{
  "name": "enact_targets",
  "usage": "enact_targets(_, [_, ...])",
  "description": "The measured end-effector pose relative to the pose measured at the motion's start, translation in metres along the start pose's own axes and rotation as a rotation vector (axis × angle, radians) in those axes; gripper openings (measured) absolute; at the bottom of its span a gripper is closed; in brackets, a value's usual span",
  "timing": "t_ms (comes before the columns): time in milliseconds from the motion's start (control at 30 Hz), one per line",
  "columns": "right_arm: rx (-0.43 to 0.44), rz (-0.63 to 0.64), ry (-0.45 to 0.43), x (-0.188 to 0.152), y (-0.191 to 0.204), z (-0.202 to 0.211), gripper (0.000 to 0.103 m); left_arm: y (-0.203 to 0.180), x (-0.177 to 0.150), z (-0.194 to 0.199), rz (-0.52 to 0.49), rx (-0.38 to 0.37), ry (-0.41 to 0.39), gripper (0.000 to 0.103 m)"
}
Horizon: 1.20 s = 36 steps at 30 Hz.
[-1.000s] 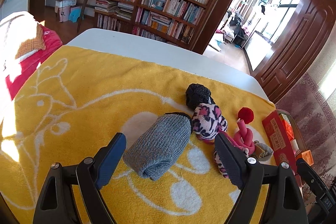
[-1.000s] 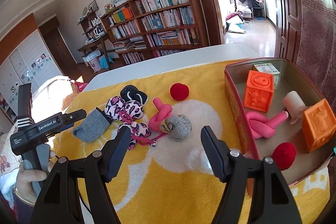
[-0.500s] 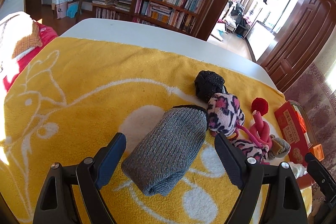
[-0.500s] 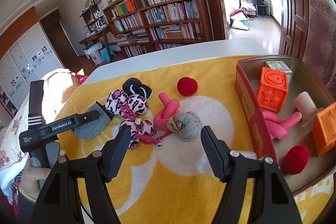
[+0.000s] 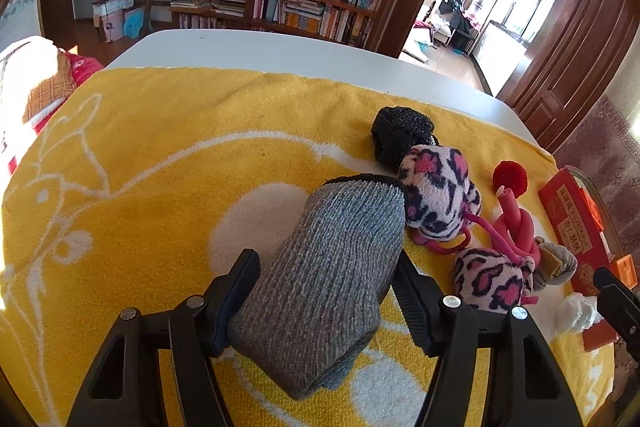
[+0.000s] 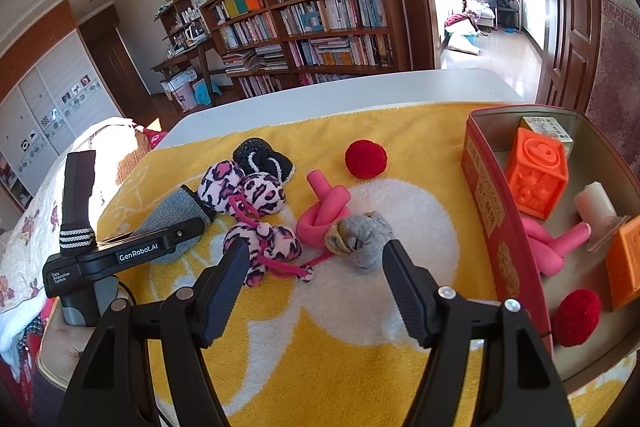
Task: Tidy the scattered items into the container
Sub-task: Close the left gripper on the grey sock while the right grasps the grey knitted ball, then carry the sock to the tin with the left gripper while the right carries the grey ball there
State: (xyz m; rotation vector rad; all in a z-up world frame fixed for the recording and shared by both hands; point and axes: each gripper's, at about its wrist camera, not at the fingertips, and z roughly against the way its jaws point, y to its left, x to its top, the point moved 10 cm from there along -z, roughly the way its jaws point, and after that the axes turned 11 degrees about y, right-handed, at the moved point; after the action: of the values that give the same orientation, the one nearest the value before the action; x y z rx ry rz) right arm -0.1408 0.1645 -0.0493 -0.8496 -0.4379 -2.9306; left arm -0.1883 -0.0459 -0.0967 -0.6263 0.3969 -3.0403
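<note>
A rolled grey sock (image 5: 352, 219) lies on the yellow towel (image 5: 160, 187). My left gripper (image 5: 325, 259) straddles its near end; the jaws are closing and both pads touch its sides. Past it lie a black sock ball (image 5: 400, 135), two leopard-print plush pieces (image 5: 440, 195) on a pink cord, a pink knotted tube (image 6: 324, 211), a grey stuffed toy (image 6: 364, 239) and a red pom-pom (image 6: 366, 159). My right gripper (image 6: 315, 251) stands open over the towel, nothing between its fingers, just short of the grey toy. The red tin (image 6: 500, 211) stands at the right.
The tin holds two orange cubes (image 6: 536, 175), a pink knot, a red pom-pom (image 6: 576, 315), a white roll and a small carton. A white table edge (image 6: 360, 87) runs behind the towel. A hand holds the left gripper's handle (image 6: 80, 287) at far left.
The left gripper came down and forward over the grey sock, and its jaws narrowed onto it. The right gripper drifted slightly towards the toys, still open.
</note>
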Motion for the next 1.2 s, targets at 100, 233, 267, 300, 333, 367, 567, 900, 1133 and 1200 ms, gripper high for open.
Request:
enact_targets(100, [0.001,-0.010,0.013,-0.002,-0.004,-0.005,0.073,0.001,0.000,0.006,0.020,-0.019,-0.016,0.065])
enact_targets(233, [-0.007,-0.022,0.034,-0.004,-0.011,-0.012,0.073,0.001,0.002,0.021,0.028,-0.031,-0.057,0.062])
enact_targets(267, [-0.014,-0.021,0.037,-0.004,-0.013,-0.014,0.073,0.001,0.002,0.025,0.029,-0.032,-0.070,0.062])
enact_targets(300, [-0.023,-0.018,0.040,-0.003,-0.014,-0.016,0.073,0.001,0.003,0.030,0.027,-0.030,-0.083,0.062])
enact_targets(333, [-0.036,-0.016,0.044,-0.002,-0.016,-0.018,0.073,0.000,0.004,0.034,0.023,-0.029,-0.096,0.062])
enact_targets(367, [-0.052,-0.013,0.051,-0.001,-0.017,-0.021,0.073,-0.001,0.004,0.038,0.021,-0.030,-0.106,0.062])
enact_targets(567, [-0.119,0.004,0.086,0.005,-0.026,-0.039,0.073,-0.003,0.003,0.033,0.011,-0.036,-0.090,0.062])
enact_targets(900, [-0.145,0.017,0.129,0.001,-0.031,-0.063,0.063,-0.005,0.001,0.001,-0.017,0.031,-0.006,0.079])
enact_targets(1133, [-0.148,-0.022,0.124,0.000,-0.042,-0.063,0.043,-0.006,0.001,-0.006,-0.058,0.073,-0.021,0.054])
enact_targets(1200, [-0.146,-0.026,0.118,0.000,-0.041,-0.061,0.043,-0.004,0.001,-0.002,-0.042,0.068,-0.034,0.054])
